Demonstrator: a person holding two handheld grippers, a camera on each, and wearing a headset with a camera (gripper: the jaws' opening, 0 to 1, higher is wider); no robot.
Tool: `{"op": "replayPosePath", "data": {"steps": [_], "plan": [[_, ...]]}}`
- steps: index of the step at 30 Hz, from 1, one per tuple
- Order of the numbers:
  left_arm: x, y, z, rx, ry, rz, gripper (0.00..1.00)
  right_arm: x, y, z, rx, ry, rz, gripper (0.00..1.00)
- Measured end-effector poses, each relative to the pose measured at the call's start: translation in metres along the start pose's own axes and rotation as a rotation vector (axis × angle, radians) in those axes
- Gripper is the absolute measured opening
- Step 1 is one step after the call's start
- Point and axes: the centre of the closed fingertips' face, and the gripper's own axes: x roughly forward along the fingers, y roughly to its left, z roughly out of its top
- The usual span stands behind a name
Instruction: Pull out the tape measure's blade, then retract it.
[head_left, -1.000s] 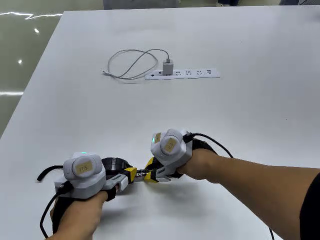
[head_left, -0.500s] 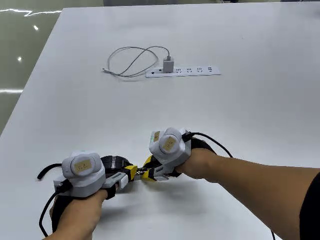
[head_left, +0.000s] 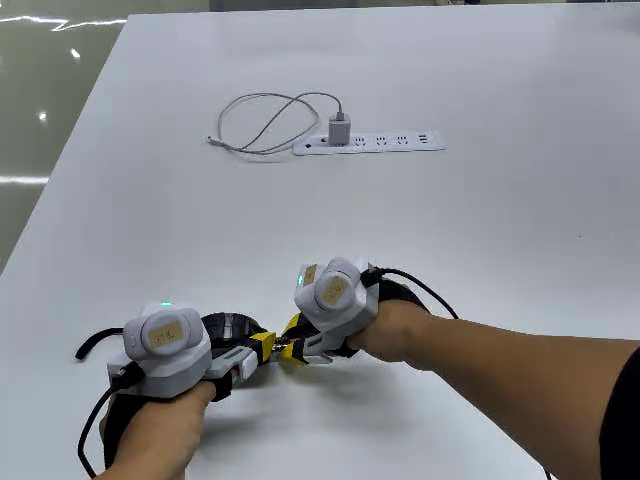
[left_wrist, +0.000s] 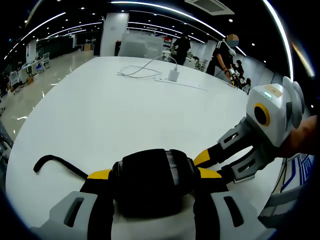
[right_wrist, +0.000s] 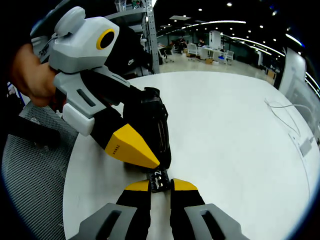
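Observation:
My left gripper (head_left: 258, 352) is shut on the black tape measure case (head_left: 226, 327) near the table's front edge. In the left gripper view the case (left_wrist: 152, 182) sits between the yellow-tipped jaws, and its black wrist strap (left_wrist: 56, 163) trails off to the left. My right gripper (head_left: 291, 350) meets it from the right. In the right gripper view it (right_wrist: 160, 187) pinches the blade's tip (right_wrist: 160, 177), which sticks out only a little from the case (right_wrist: 152, 122). The left gripper's yellow finger (right_wrist: 131, 147) lies against the case's side.
A white power strip (head_left: 385, 143) with a charger (head_left: 340, 130) and a looped white cable (head_left: 262, 122) lies at the far middle of the white table (head_left: 480, 240). The table's left edge (head_left: 60, 165) drops to a shiny floor. People stand beyond the far end.
My right gripper has moved a little left toward the case, and the short stretch of blade between the two grippers has shrunk. The left gripper has stayed put.

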Motion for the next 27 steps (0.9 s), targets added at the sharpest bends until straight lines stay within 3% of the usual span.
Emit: {"op": "replayPosePath", "data": {"steps": [27], "plan": [[0.0000,0.0002,-0.0003,-0.006,-0.002,-0.003,0.60,0.0054,0.0018,0.0065,0.018,-0.016,0.010,0.10]]}}
